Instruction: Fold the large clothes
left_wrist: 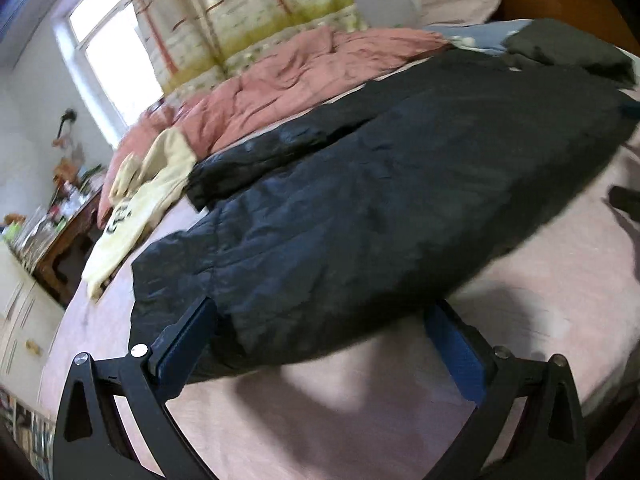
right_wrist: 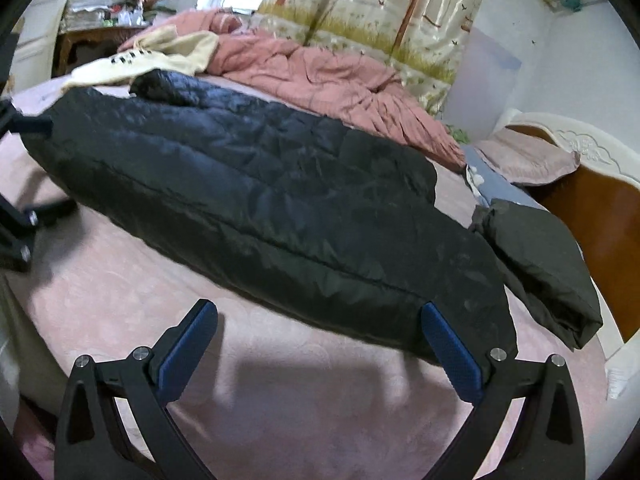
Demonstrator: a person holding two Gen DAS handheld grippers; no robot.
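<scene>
Jacket [left_wrist: 380, 200] stretches crosswise ahead of both grippers, its long axis running left to right on the bed [left_wrist: 320, 420]. Left gripper [left_wrist: 320, 320] stands wide open and empty at the hem end, one finger touching the edge. Right gripper [right_wrist: 320, 316], also spread wide and holding nothing, faces the near long edge toward the hood [right_wrist: 540, 264]. Bare sheet lies beneath both; the pink quilt [right_wrist: 320, 76] crowds the far side.

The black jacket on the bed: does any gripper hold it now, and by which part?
Nothing is held. Both the left gripper and the right gripper are open at the near edge of the black jacket, which lies on the bed.
</scene>
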